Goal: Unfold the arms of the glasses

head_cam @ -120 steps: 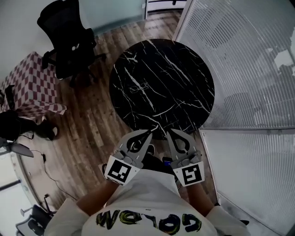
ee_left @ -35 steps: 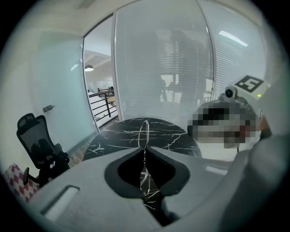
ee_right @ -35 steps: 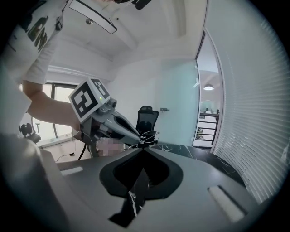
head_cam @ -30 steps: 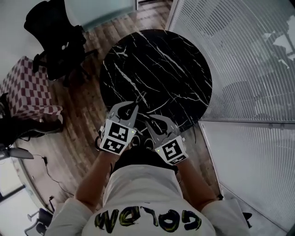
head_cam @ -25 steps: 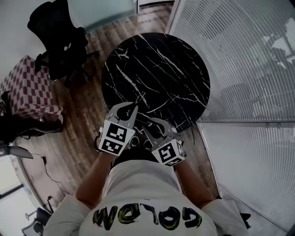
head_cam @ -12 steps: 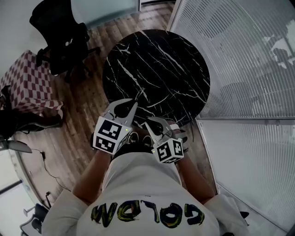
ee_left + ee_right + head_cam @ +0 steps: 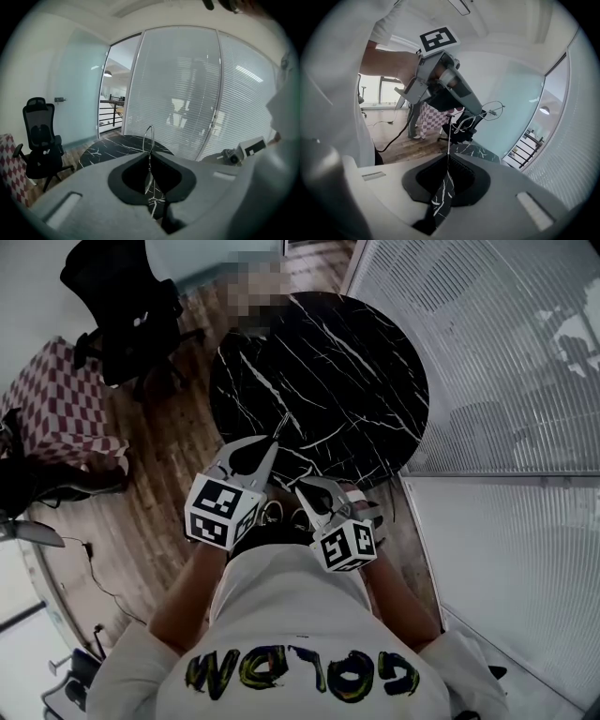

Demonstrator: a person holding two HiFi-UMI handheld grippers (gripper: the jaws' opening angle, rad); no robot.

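While the left gripper (image 7: 150, 152) stays out of it, clamped on the rim of the glasses (image 7: 490, 112) aloft by the table's (image 7: 356, 362) near edge, the right gripper (image 7: 447, 157) has just been closing on one arm (image 7: 448, 140), so the first unfolding seems in hand and calls next for a gentle outward swing about the hinge.

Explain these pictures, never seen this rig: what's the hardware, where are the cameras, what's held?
No robot: a person holds a two-jaw gripper in each hand. The head view is from a camera on the person's head, looking down at a round black marble table. The other two views ride on the grippers and look along their jaws. The left gripper is shut on thin wire-framed glasses, held up off the table. The right gripper has just been closing, with a thin wire of the glasses, probably an arm, between its jaws. Nothing seems to lie on the table.
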